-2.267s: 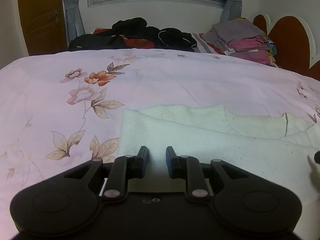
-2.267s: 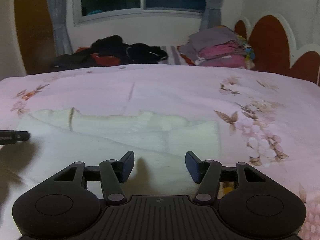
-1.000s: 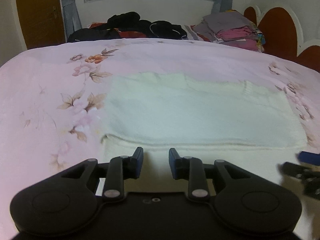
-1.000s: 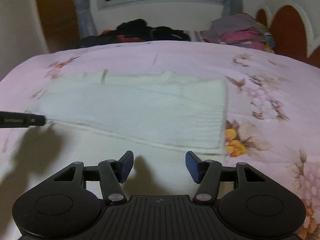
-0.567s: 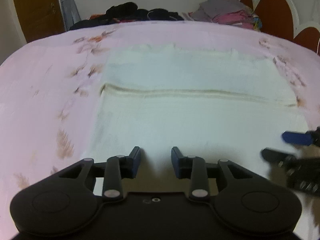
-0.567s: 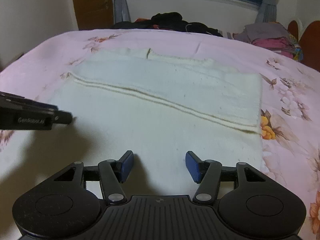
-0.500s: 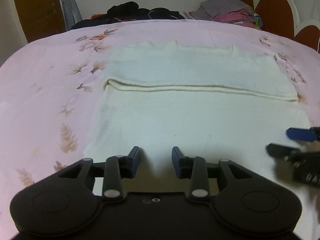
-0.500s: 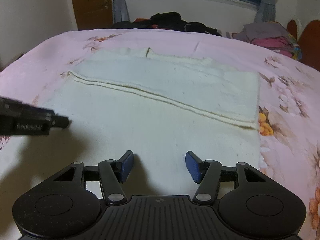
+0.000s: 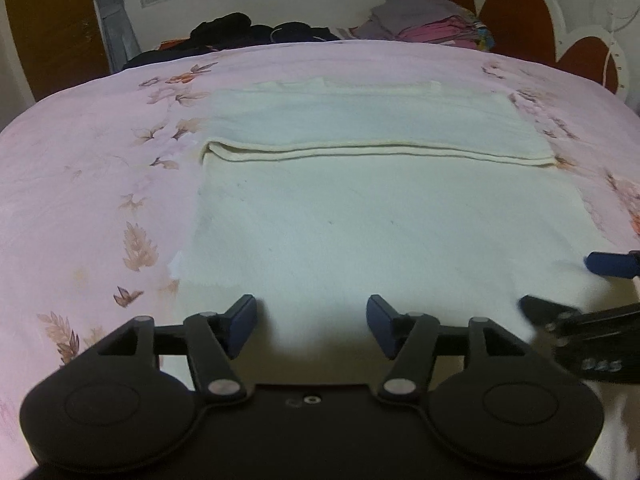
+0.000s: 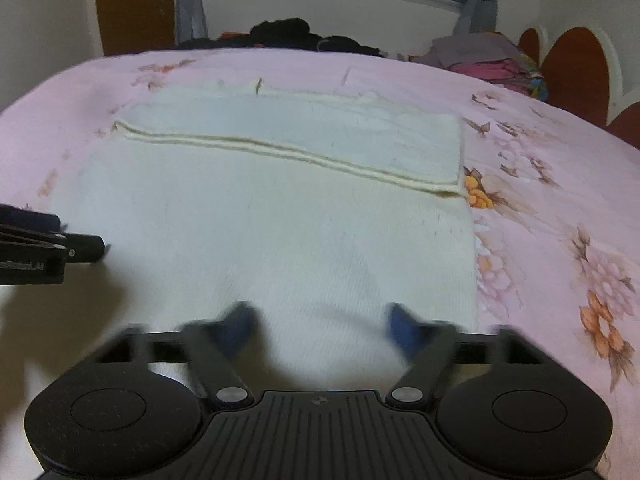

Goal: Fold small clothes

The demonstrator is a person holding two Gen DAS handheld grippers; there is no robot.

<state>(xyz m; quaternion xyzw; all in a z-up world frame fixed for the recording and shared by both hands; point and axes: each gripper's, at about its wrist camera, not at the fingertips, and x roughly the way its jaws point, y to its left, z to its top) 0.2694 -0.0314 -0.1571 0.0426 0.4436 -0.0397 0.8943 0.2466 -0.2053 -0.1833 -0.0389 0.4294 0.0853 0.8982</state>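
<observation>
- Garment first: cream knit garment (image 9: 380, 216) lies flat on the pink floral bed (image 9: 100, 168), right ahead of both sets of fingers, with its far part already doubled over. The folded edge (image 9: 376, 151) runs crosswise well beyond the fingertips.
- left gripper (image 9: 312, 322) hovers at the near edge of the knit, fingers spread, nothing between them.
- right gripper (image 10: 320, 330) is blurry in its own view, but the fingers look spread too and aren't pinching cloth. It also pokes in at the right side of the left wrist view.
- My read: one fold is down and both hands are lining up for the next.
- Next move probably calls for each gripper to dip to a near corner, pinch the hem, then lift and carry it forward over the folded edge, both sides kept level so it doesn't skew.
</observation>
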